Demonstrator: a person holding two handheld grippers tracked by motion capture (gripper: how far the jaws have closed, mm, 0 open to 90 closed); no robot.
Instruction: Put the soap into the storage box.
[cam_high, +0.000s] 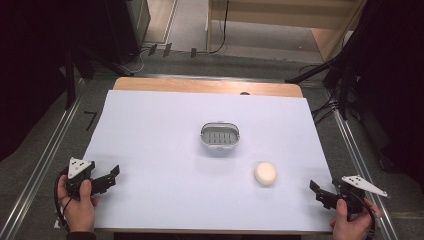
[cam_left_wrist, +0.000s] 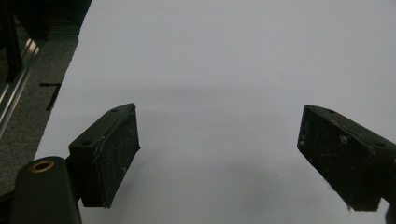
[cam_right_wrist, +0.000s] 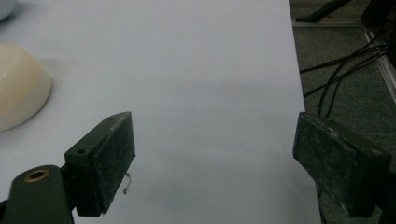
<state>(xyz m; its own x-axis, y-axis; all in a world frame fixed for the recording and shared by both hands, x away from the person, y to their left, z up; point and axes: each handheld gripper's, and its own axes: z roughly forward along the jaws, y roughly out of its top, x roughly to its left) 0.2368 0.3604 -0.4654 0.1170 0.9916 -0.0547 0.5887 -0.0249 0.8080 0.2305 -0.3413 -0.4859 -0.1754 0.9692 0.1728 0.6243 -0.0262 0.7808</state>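
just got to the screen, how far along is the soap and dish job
Nothing looks done yet: the cream soap bar lies on the white sheet, apart from the grey soap dish. Nothing is in hand; the left hand-held gripper and right hand-held gripper sit open at the near corners. Grasping and placing remain, probably.

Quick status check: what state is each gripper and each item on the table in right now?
left gripper: open, holding nothing, over the white sheet.
right gripper: open, holding nothing.
soap bar: loose on the sheet, untouched.
soap dish: upright, nothing in it.
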